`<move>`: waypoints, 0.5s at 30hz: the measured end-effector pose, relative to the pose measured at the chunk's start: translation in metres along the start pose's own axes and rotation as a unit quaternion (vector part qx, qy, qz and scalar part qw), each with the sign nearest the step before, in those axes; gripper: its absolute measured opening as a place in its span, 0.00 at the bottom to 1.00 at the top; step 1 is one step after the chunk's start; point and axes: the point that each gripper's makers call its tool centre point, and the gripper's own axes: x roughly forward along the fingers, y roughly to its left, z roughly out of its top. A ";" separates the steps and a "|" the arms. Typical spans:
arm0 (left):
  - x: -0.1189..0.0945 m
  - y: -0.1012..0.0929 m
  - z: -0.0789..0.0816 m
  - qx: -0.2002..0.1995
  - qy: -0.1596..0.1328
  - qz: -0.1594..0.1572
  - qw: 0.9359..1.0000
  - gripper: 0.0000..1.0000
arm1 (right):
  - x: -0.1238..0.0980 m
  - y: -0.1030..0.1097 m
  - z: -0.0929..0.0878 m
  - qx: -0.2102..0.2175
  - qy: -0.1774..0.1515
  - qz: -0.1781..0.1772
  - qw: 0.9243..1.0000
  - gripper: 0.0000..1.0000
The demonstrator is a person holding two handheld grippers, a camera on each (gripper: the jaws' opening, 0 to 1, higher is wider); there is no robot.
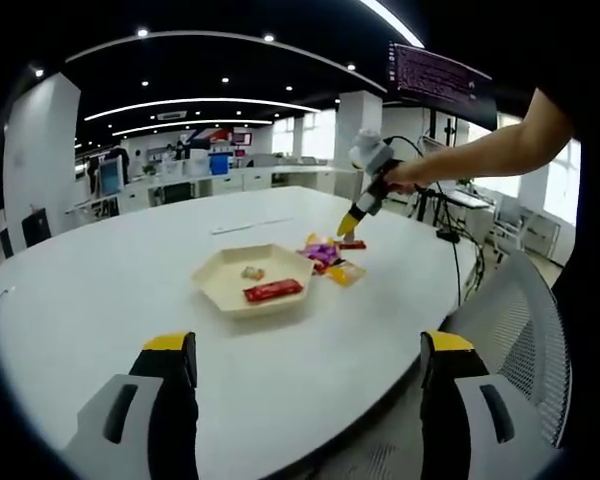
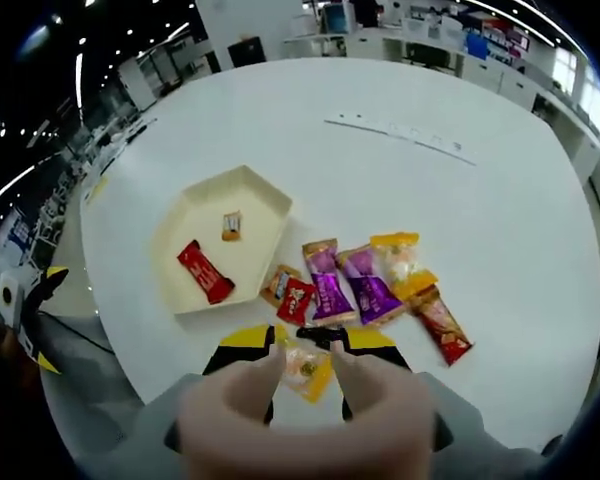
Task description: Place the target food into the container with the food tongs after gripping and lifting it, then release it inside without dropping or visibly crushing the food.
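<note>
Here, right gripper over the snack pile, jaws spread around a yellow candy.
Left gripper spread, empty; tray holds a red bar near the table edge.

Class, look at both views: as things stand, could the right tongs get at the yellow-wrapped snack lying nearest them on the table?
Probably yes. The right tongs stand open right over the yellow-wrapped snack, one jaw on either side, with nothing between. The purple packets lie just beyond, clear of the jaws. The left tongs hang back at the table edge.
</note>
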 end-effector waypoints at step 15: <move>0.000 0.002 0.000 -0.004 0.000 0.003 1.000 0.89 | 0.017 0.007 0.004 0.001 0.004 0.008 1.000 0.25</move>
